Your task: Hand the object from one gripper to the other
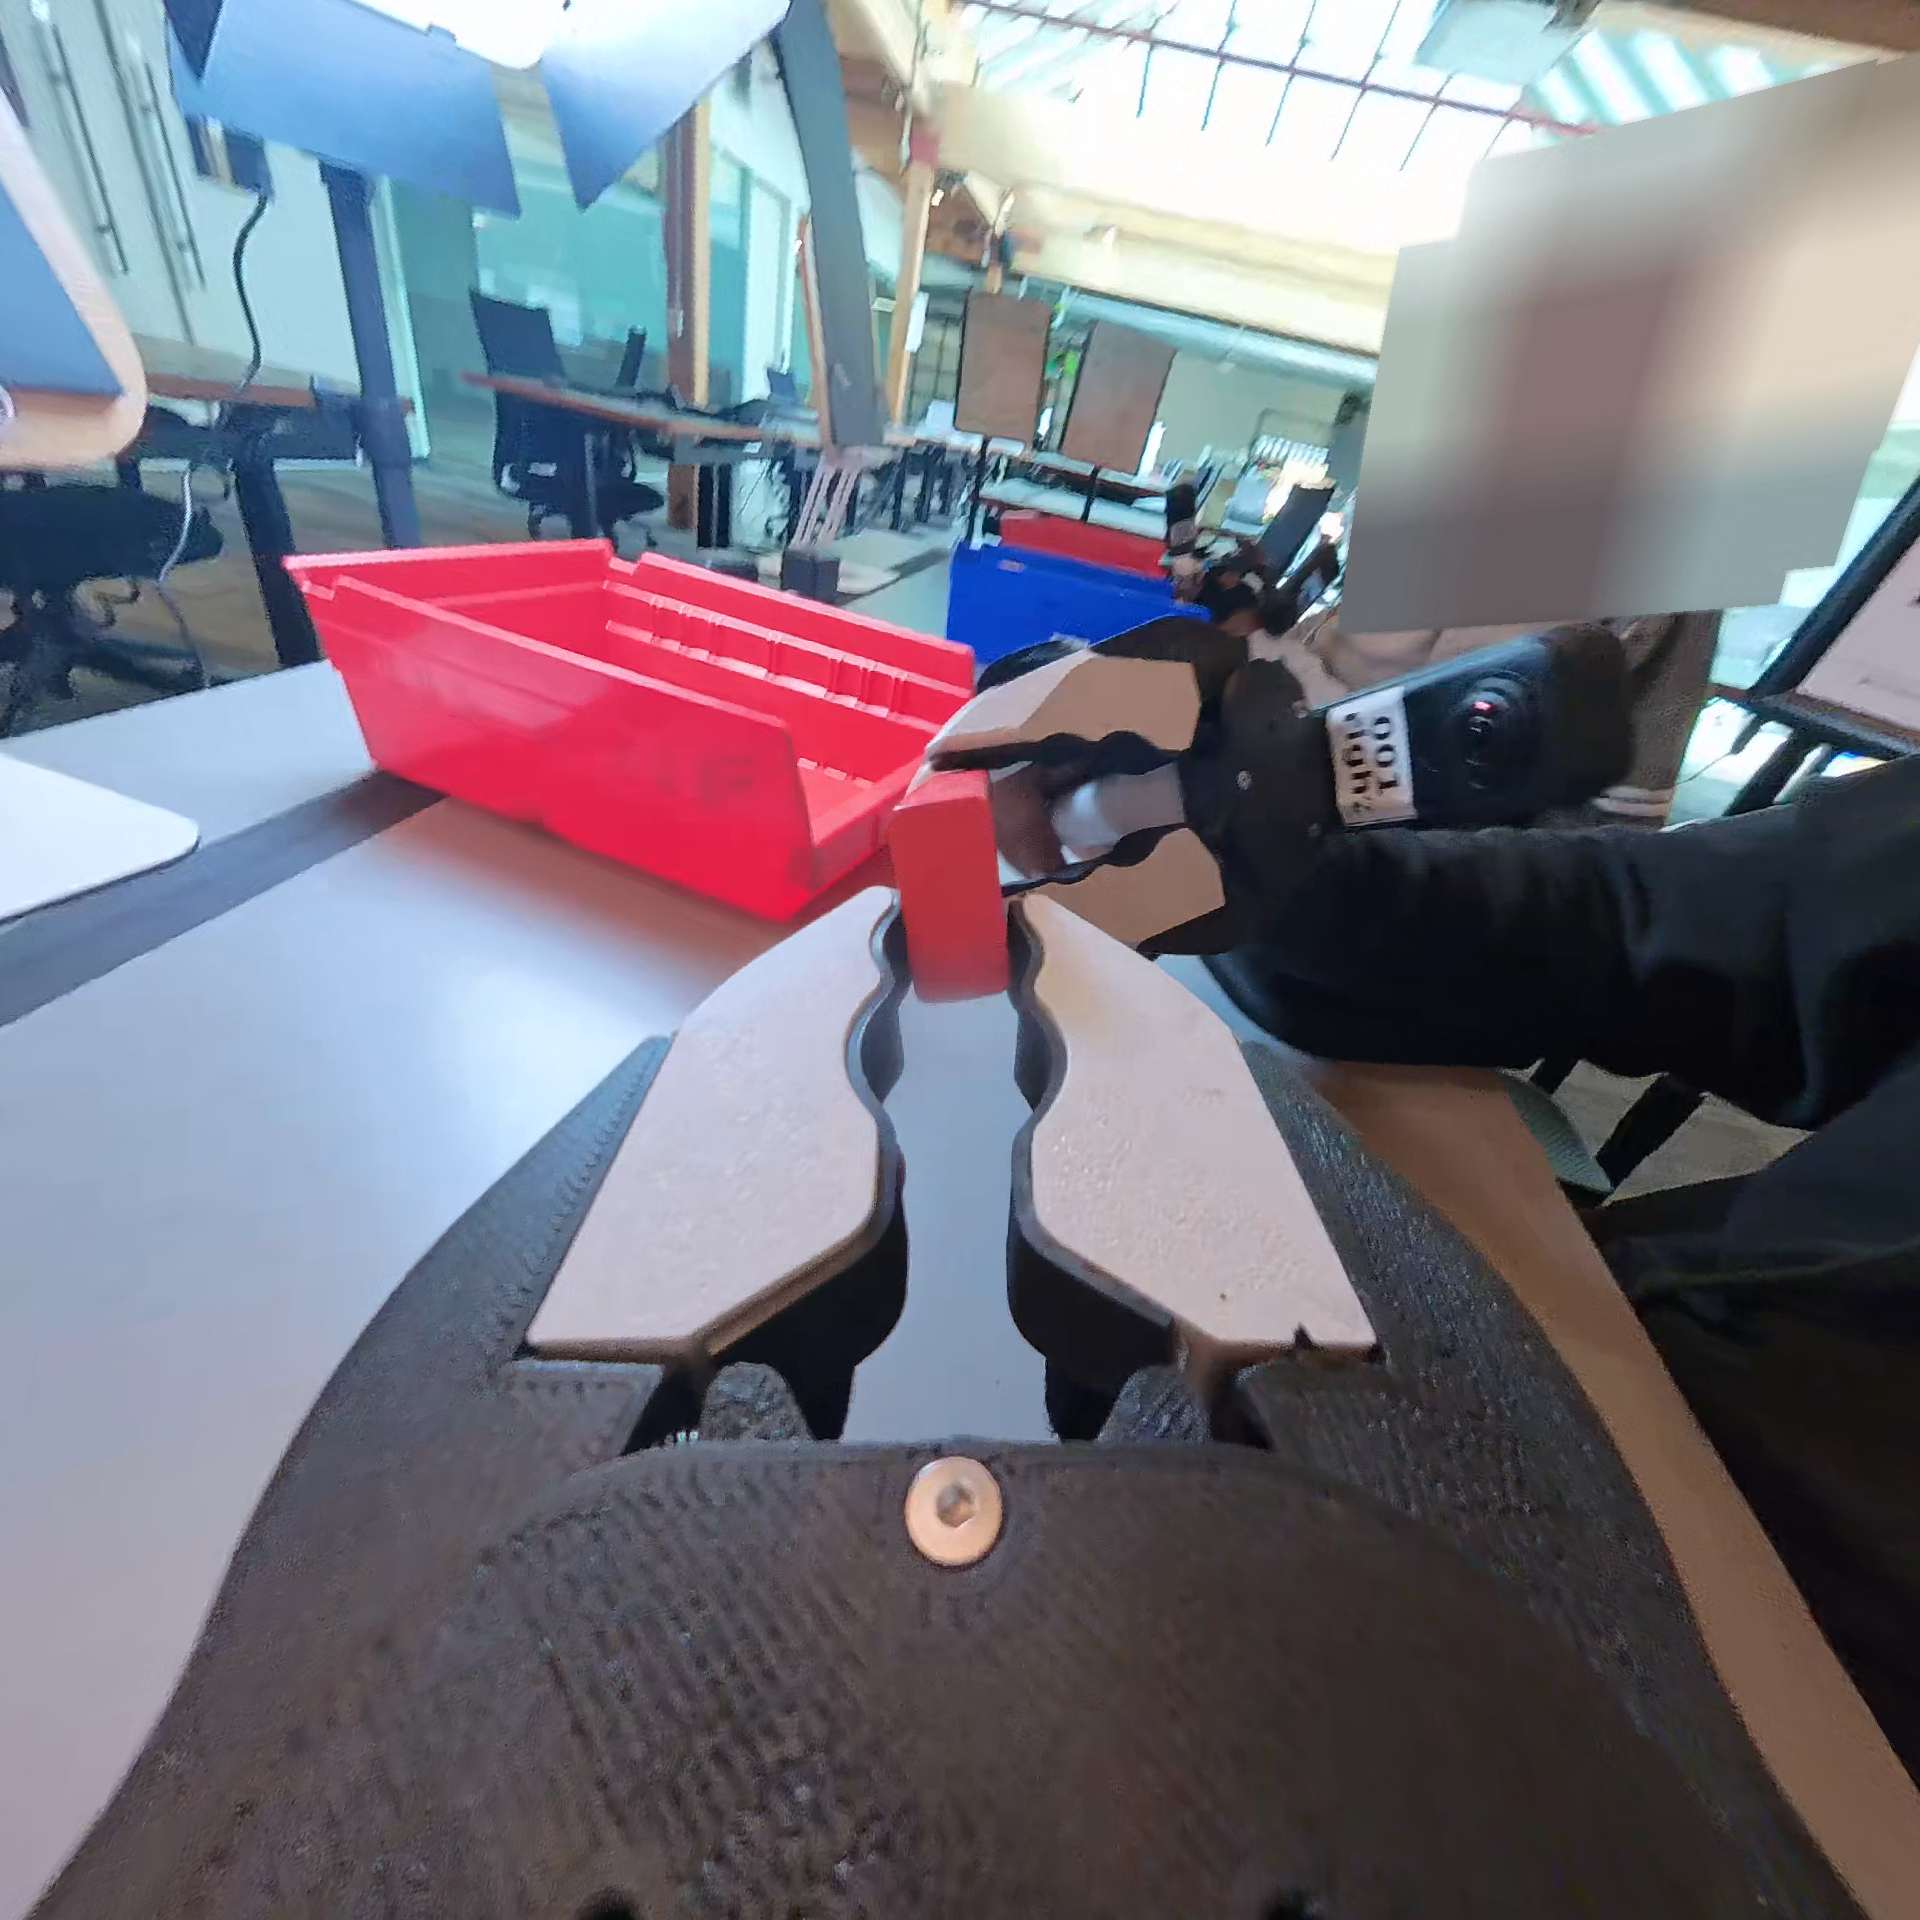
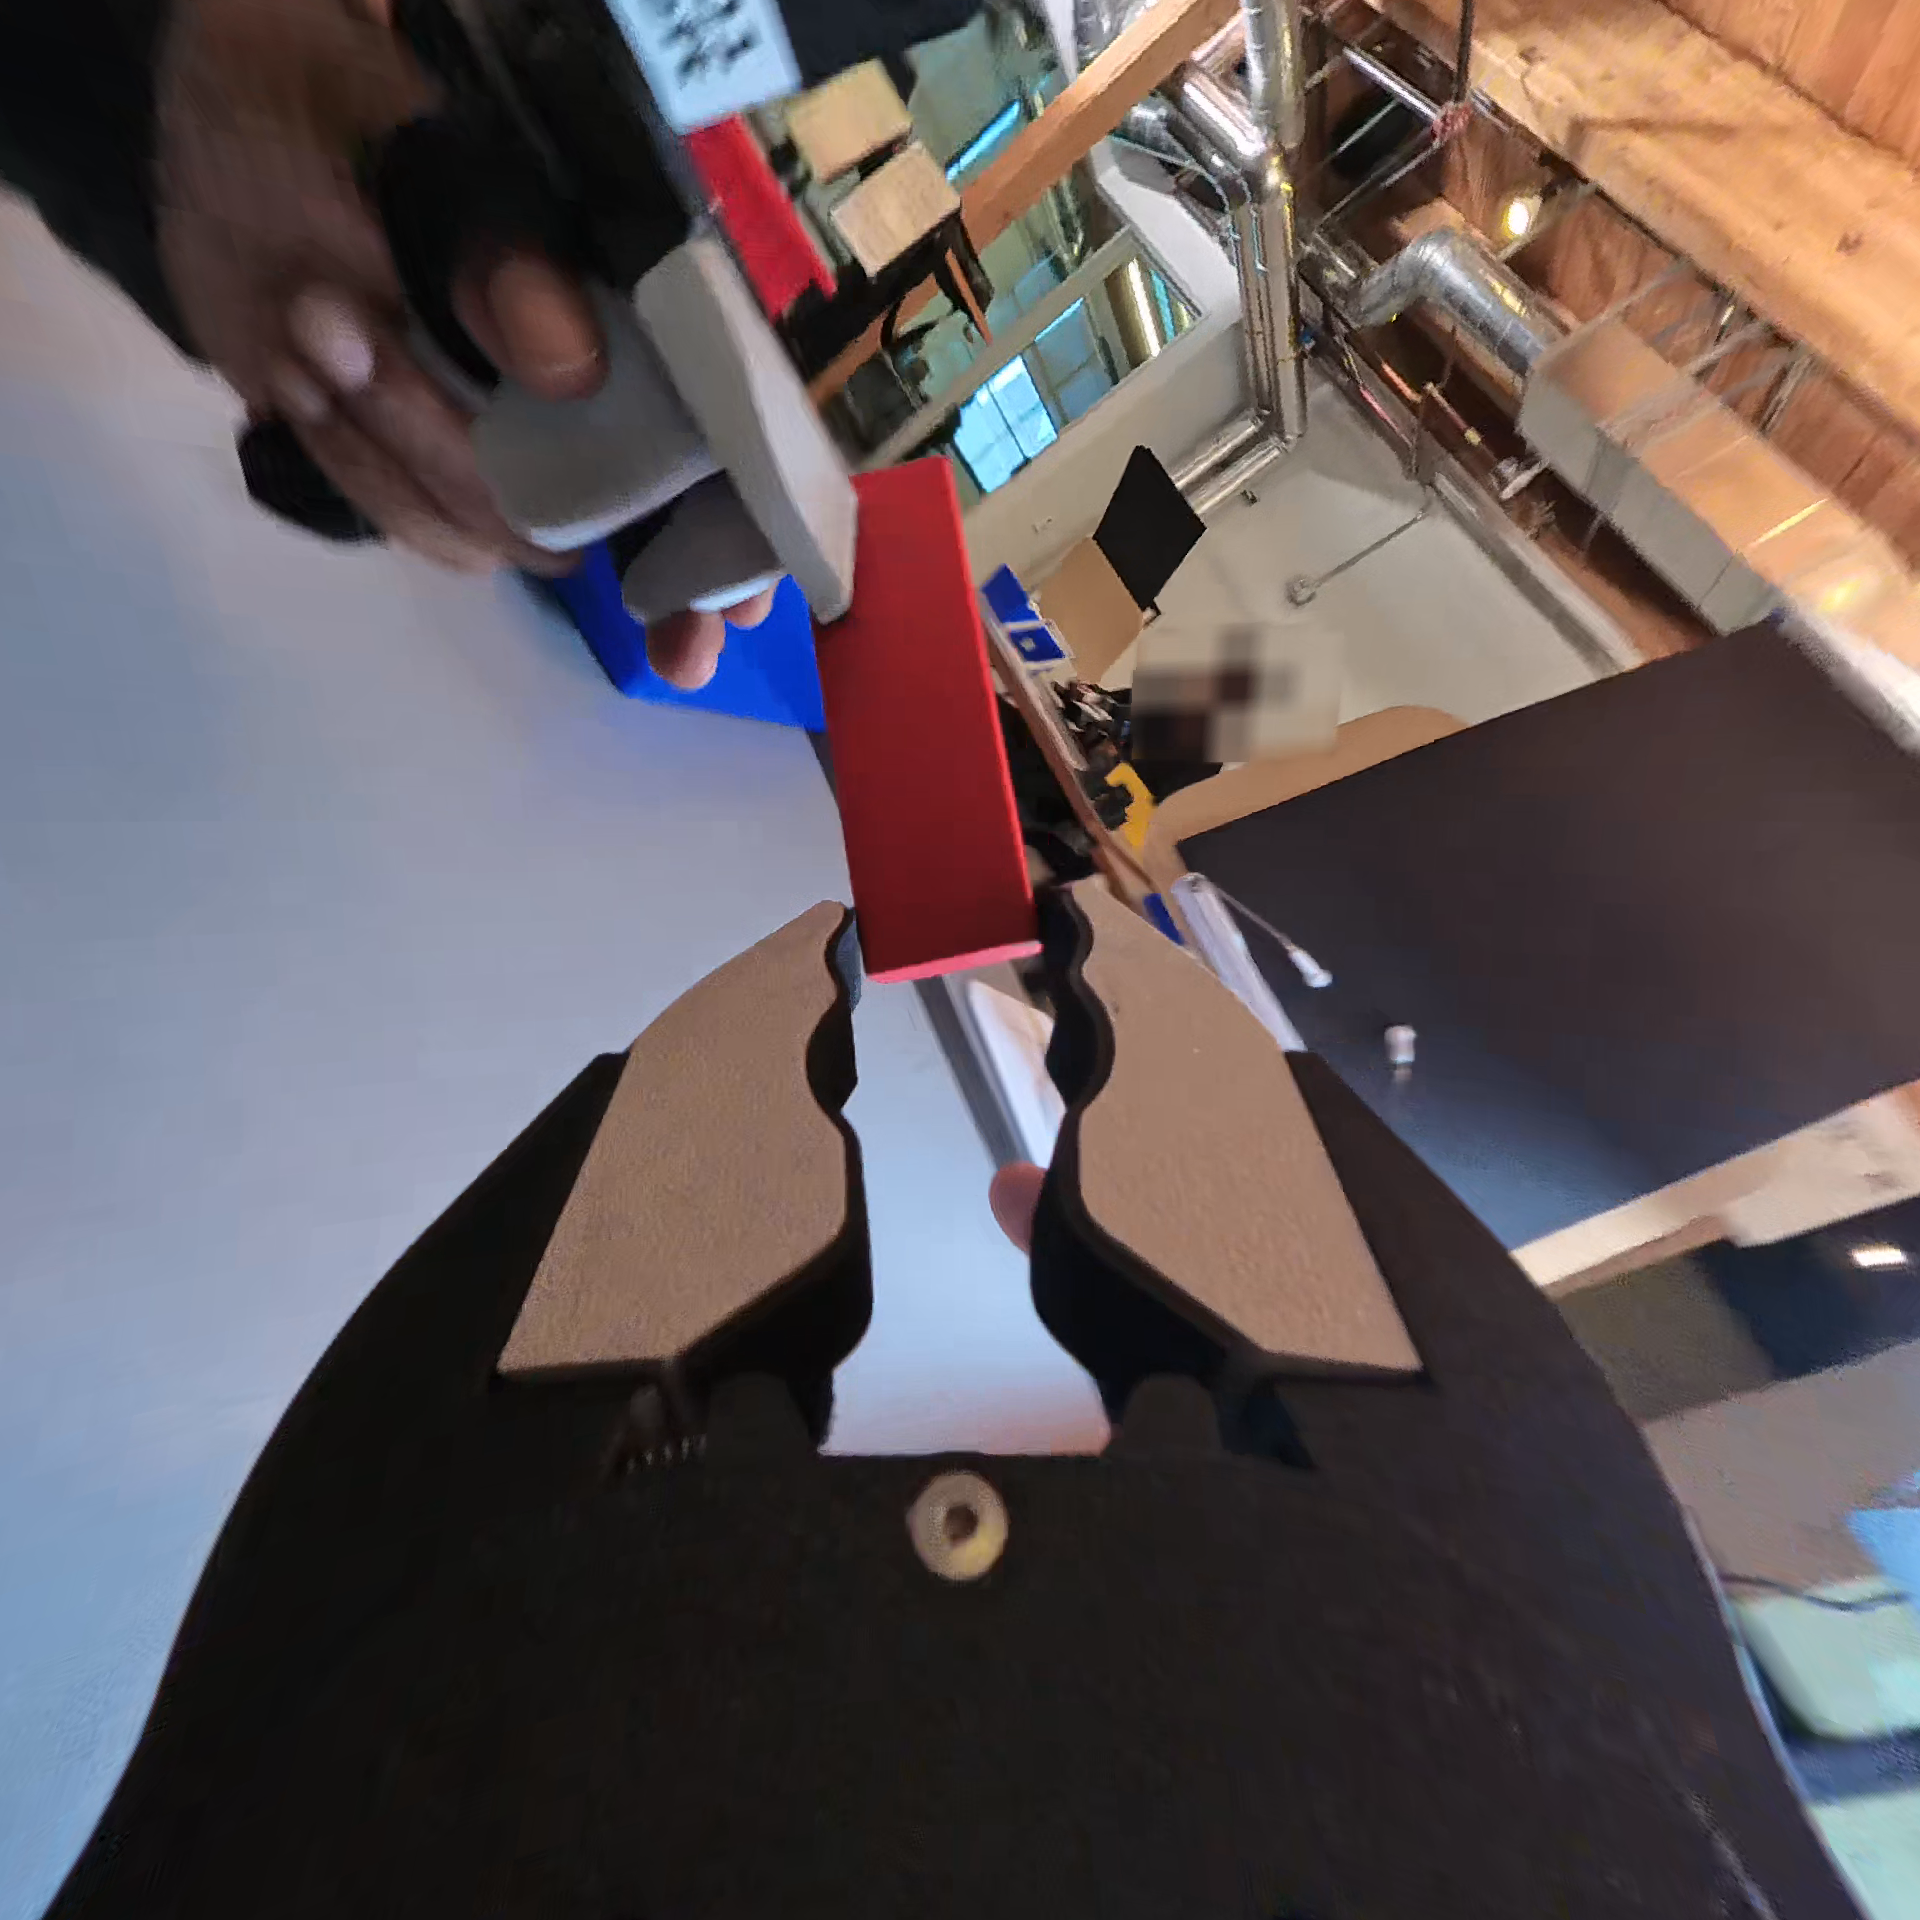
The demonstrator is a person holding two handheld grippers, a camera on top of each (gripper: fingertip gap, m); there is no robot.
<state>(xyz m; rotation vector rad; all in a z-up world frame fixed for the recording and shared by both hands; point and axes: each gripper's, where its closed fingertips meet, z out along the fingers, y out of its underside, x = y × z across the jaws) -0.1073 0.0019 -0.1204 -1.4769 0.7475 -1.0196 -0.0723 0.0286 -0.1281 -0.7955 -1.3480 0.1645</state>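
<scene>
- Spanning the gap between both grippers, one red block (image 1: 951, 883) is held in the air above the grey table (image 1: 312, 1091), just in front of the red bin.
- Left gripper (image 1: 954, 940): in its own view the two fingertips sit against opposite faces of the block's near end, clamped on it.
- Right gripper (image 2: 948, 940): in its own view the tips close on the block's other end; contact on both sides looks made, so it too grips the block.
- Left wrist view only: one red bin (image 1: 644, 717) on the table beyond the block, a blue bin (image 1: 1049, 603) behind the red bin with a second red one past it, and the right gripper's body with its camera and a black sleeve (image 1: 1558, 935) to the right of the block.
- Right wrist view only: the full long face of the block, a bare hand (image 2: 343, 343) holding the left gripper beyond the block, a blue bin (image 2: 717, 665) behind that gripper, and ceiling ducts (image 2: 1455, 281) overhead.
- Count: one block, two grippers, two red bins, one blue bin in each view; whether it is the same bin I cannot tell.
</scene>
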